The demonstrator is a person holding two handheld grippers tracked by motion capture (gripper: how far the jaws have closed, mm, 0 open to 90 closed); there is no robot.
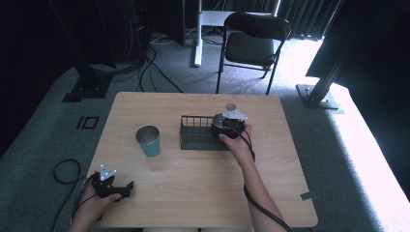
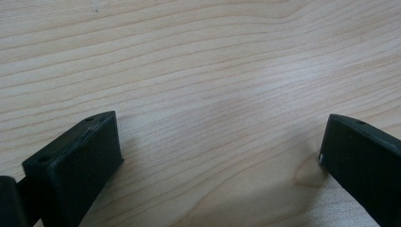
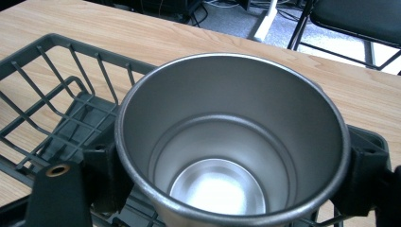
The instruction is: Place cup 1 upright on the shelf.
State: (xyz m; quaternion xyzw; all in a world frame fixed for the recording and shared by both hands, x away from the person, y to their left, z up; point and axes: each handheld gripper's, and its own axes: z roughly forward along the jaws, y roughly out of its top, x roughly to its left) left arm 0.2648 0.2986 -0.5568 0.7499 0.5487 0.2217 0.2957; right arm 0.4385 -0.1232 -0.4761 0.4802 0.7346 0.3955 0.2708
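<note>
A steel cup (image 3: 227,137) stands upright with its mouth up, empty inside, held between the black jaws of my right gripper (image 3: 227,184). In the high view that steel cup (image 1: 220,120) is at the right end of the dark wire rack (image 1: 196,133) in the middle of the table, with my right gripper (image 1: 227,126) shut on it. A teal cup (image 1: 148,140) stands upright on the table left of the rack. My left gripper (image 1: 126,188) rests open near the table's front left edge, its fingers (image 2: 75,161) wide apart over bare wood.
A small round metal lid (image 1: 230,106) lies on the table just behind the rack. A black folding chair (image 1: 251,43) stands beyond the far edge. Cables (image 1: 65,171) trail on the carpet at left. The wooden table (image 1: 193,193) has free room across its front.
</note>
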